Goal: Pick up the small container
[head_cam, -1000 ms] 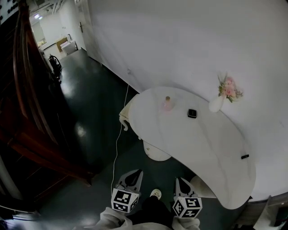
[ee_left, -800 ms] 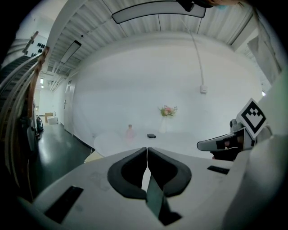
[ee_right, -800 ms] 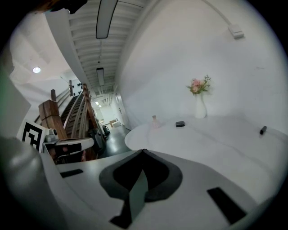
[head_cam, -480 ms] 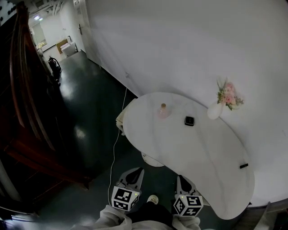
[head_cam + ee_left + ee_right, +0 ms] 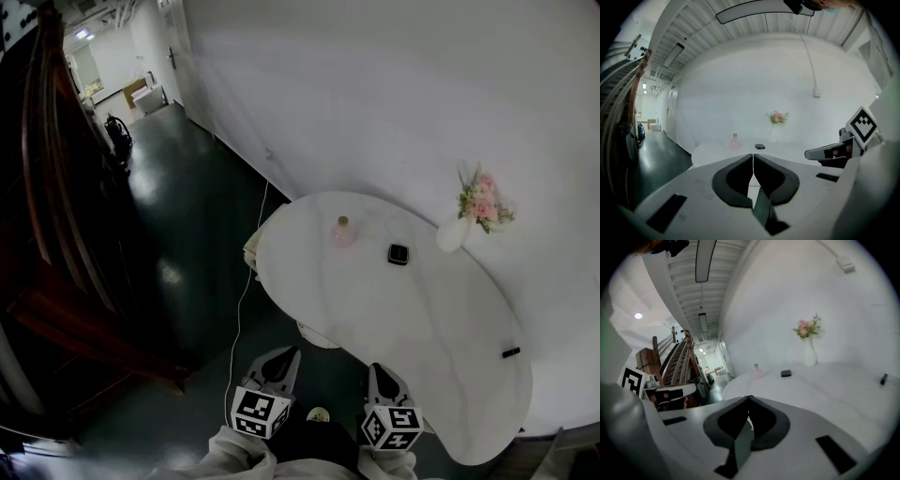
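Facing one table [image 5: 422, 328], one small container [image 5: 398, 254], one pink bottle [image 5: 343, 232], left claw [image 5: 753, 154] closed, right claw [image 5: 749, 397] closed

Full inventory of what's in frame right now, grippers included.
Oval white table: 1, white, against the wall
Small pink bottle with tan stopper: 1, pink, table's far left end
Small square black box: 1, black, on table, right of the bottle
White vase of pink flowers: 1, on table, by the wall
Short black stick: 1, black, table's right end
Thin white cable: 1, wall to floor, left of table
Dark wooden staircase: 1, brown, far left
Left gripper: 1, grey, shut, empty
Right gripper: 1, grey, shut, empty
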Demonstrator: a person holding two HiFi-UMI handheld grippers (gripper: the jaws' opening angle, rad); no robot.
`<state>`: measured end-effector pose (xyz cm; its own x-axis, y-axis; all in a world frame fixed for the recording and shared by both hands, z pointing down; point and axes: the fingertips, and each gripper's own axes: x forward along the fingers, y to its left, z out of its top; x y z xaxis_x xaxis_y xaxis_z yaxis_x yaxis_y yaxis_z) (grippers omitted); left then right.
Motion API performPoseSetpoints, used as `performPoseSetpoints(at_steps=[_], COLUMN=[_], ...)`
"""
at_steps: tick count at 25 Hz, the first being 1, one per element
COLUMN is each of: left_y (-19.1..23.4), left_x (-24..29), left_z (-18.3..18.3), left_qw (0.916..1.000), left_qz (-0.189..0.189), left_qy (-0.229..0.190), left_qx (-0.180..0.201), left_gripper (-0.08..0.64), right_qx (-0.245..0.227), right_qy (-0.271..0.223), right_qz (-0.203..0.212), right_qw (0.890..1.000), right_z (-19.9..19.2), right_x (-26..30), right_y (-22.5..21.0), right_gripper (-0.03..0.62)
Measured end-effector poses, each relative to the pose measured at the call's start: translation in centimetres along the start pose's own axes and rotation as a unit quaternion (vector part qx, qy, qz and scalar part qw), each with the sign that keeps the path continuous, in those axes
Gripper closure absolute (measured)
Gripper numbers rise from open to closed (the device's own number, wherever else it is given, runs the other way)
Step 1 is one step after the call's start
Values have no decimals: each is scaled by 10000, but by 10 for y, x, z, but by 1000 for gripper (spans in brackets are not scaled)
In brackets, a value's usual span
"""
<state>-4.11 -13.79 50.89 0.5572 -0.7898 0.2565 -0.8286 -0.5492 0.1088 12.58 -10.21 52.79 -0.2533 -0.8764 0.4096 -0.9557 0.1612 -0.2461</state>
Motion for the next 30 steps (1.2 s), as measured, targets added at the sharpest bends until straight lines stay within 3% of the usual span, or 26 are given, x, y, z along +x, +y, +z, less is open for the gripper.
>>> performPoseSetpoints(at_steps=[11,30], left_y=[5,57], left_x=[4,88], left_z=[-12,22], left_qw=[9997,9997], left_qz=[-31,-243], left_qy=[224,51], left_qx=[-28,-84], left_gripper=[543,543], right_qx=[190,44], right_qy=[137,34], right_qz=[-92,-304], right_qw=[9997,9995], right_z=[-15,39], right_x=[3,79], right_y=[-4,-19], right_gripper=[543,543])
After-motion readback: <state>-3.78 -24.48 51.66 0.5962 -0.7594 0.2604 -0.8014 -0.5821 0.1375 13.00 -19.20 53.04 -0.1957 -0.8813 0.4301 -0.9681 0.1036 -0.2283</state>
